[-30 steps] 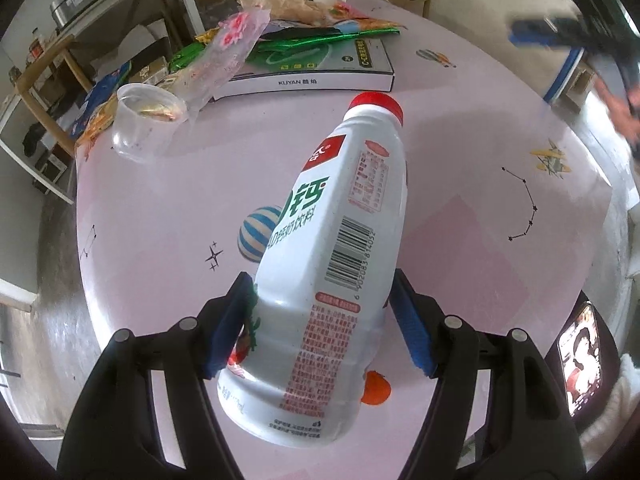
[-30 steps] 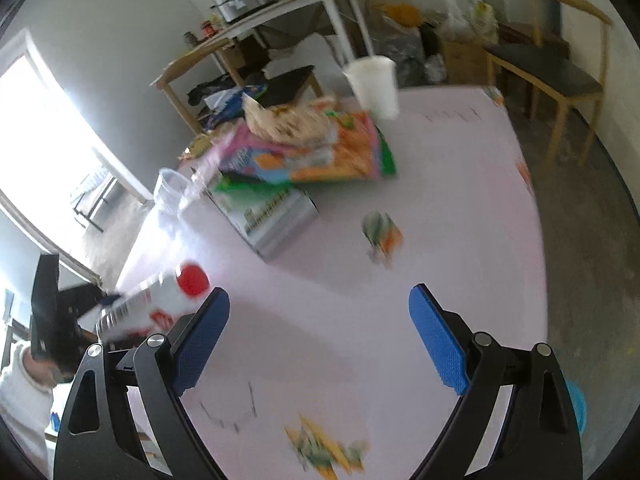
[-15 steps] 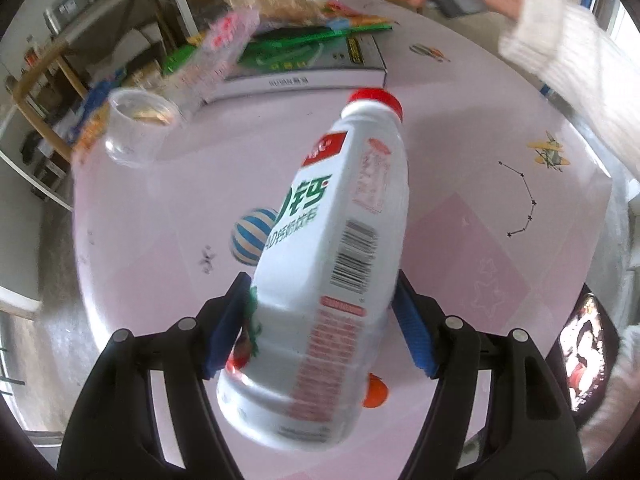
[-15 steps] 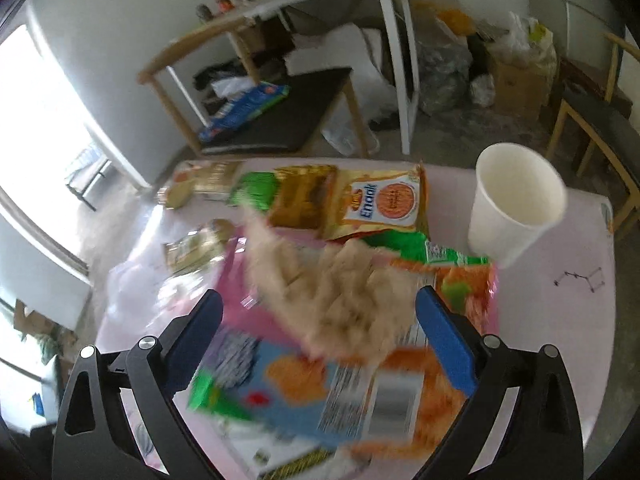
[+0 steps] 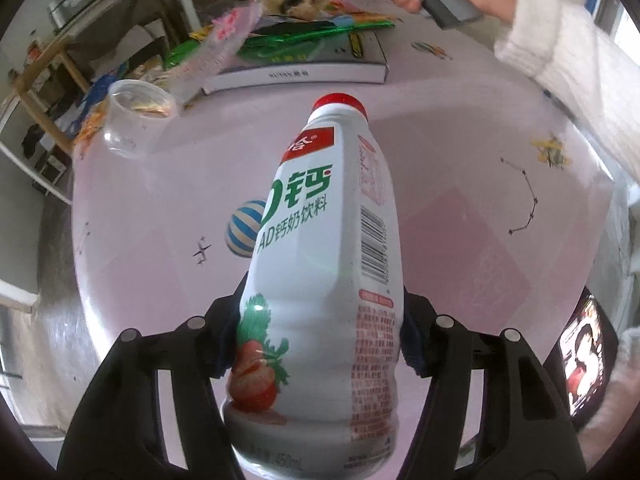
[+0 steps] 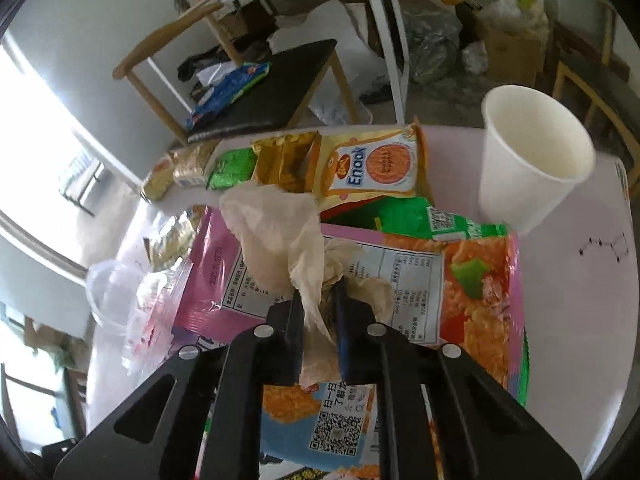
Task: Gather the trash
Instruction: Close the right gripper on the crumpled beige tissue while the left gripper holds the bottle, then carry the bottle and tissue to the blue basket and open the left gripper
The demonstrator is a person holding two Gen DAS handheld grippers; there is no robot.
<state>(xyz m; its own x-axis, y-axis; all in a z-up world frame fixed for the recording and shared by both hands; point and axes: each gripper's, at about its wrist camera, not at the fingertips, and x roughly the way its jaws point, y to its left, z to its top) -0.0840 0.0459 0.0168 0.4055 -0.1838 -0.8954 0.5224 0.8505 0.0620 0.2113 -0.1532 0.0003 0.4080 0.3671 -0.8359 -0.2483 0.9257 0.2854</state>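
The white bottle [image 5: 324, 264] carries green lettering reading "AD钙奶饮料" with a big "钙" above it, a barcode down its side, and "450mL" near its base. Its red patch holds white characters too small to make out. The flat box [image 5: 296, 74] shows "KUYAN" faintly along its edge. Over on the yellow snack packet [image 6: 368, 168], "Enaak" stands in blue. The pink packet [image 6: 216, 272] bears a date stamp starting "2025".

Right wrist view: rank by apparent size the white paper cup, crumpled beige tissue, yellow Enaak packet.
1. Crumpled beige tissue, though it's nearest the camera.
2-3. White paper cup and yellow Enaak packet: too alike to rank.
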